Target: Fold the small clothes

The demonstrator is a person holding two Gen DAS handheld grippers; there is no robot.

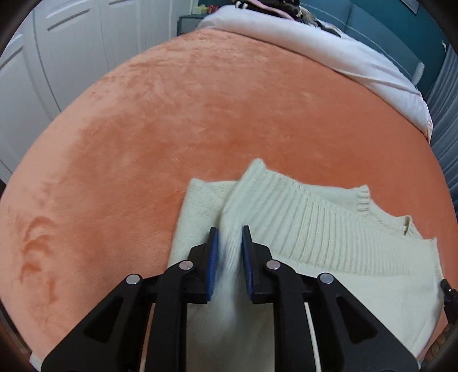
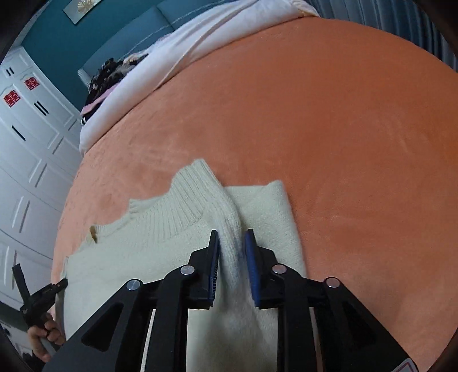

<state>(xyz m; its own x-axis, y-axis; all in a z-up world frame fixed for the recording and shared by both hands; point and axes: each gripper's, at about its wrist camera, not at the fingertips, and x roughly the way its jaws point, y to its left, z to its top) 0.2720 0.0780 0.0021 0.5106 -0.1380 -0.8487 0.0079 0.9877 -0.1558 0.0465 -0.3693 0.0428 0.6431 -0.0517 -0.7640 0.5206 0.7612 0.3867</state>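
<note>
A cream knit sweater (image 1: 329, 229) lies on the orange blanket (image 1: 200, 114), ribbed hem turned over its body. My left gripper (image 1: 230, 233) is shut on a raised fold of the sweater at its left side. In the right wrist view the same sweater (image 2: 148, 243) lies on the blanket (image 2: 329, 128), and my right gripper (image 2: 232, 236) is shut on a raised fold at its right side. The left gripper also shows at the lower left of the right wrist view (image 2: 57, 286), held by a hand.
A white duvet (image 1: 343, 51) lies bunched at the head of the bed, with a pile of dark clothes (image 2: 108, 74) beyond it. White wardrobe doors (image 2: 28, 157) stand on one side, a teal headboard (image 1: 386, 25) at the far end.
</note>
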